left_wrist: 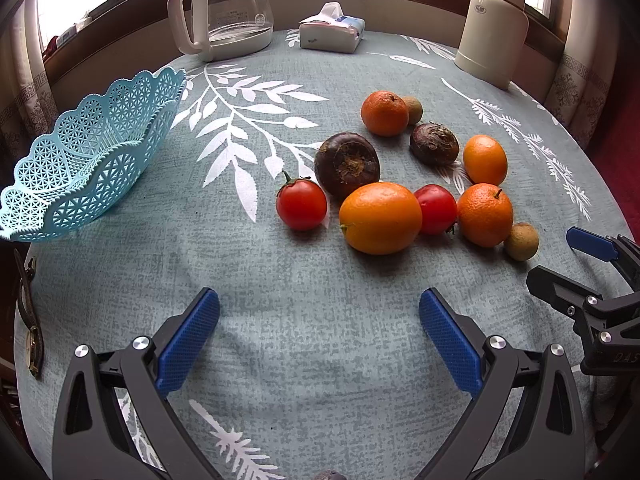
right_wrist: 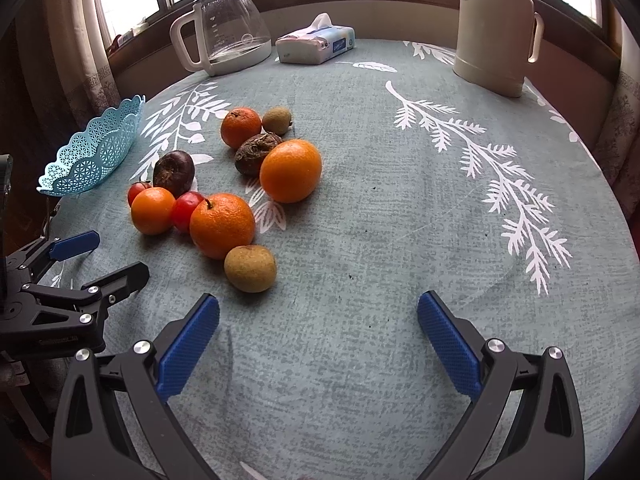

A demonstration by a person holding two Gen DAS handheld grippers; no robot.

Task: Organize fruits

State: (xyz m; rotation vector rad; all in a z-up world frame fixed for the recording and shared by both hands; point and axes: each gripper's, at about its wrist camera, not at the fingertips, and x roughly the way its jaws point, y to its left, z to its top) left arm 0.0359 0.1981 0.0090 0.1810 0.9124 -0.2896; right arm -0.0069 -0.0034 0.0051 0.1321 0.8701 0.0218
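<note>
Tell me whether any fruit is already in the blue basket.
No: the blue basket shows only its bare lattice inside, and the fruits, such as the big orange, lie on the tablecloth.

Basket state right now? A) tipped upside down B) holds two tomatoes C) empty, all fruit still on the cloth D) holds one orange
C: the blue lattice basket sits upright at the table's left edge with nothing in it, while the oranges, tomatoes and other fruit, such as the big orange and the tomato, lie clustered on the tablecloth.
</note>
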